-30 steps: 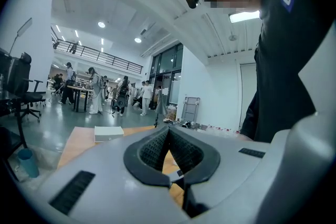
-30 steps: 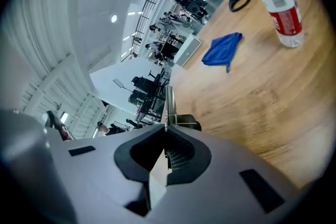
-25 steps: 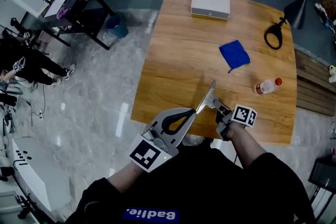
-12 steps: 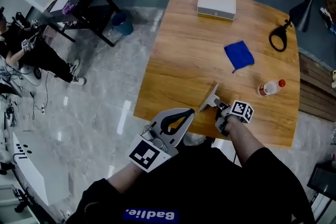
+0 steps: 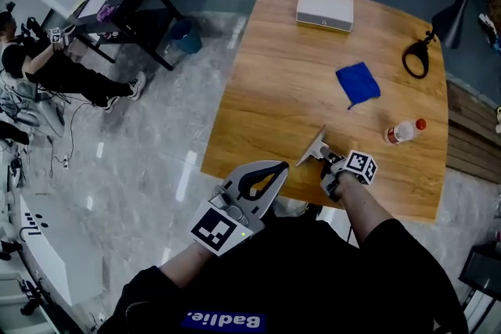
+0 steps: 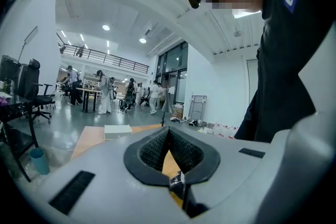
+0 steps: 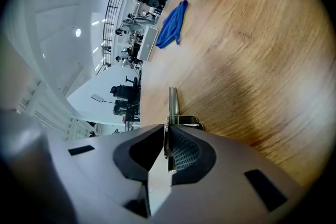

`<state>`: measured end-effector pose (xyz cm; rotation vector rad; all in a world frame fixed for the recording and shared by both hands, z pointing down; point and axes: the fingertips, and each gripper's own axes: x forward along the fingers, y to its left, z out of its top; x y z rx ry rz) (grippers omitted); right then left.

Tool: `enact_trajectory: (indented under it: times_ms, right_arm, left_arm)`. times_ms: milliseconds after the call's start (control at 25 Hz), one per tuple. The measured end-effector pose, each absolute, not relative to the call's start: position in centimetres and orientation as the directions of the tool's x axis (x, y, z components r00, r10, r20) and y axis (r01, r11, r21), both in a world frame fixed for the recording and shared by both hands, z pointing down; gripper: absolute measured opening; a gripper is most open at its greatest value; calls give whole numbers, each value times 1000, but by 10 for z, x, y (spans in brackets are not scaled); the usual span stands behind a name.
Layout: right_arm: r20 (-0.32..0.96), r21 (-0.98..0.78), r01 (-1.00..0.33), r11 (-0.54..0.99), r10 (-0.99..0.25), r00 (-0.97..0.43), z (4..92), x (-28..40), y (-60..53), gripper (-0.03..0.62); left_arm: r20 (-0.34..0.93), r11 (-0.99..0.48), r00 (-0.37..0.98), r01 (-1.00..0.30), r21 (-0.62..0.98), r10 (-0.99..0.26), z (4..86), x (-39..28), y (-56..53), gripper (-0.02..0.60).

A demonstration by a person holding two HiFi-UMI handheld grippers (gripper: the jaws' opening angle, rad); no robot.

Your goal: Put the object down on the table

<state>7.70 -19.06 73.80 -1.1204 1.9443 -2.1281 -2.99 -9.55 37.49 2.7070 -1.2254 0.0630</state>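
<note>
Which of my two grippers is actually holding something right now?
The right gripper: its jaws are clamped on the flat metal tool. The left gripper is shut with nothing between its jaws.

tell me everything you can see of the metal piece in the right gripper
The metal piece is thin, flat and grey, tapering like a blade, with a bent bracket near its gripped end. The right gripper is shut on that end, pressing its flat sides. It sticks out away from the person over the near part of the wooden table. Whether it touches the wood cannot be told.
</note>
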Motion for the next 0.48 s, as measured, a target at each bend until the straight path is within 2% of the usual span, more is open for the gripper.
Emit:
enact_trajectory:
  times_ms: [160, 360, 480]
  right_arm:
    - [433, -899, -396, -185, -499, -750, 735, 80, -189, 143]
    - [427, -901, -403, -162, -502, -753, 715, 97, -171, 147]
    - [349, -931, -353, -95, -515, -783, 674, 100, -159, 147]
  left_arm:
    - [98, -656, 670, -741, 142, -735, 373, -28, -93, 8]
    - [82, -680, 693, -720, 140, -716, 371, -25, -90, 8]
    - [72, -701, 713, -699, 140, -697, 370, -19, -92, 8]
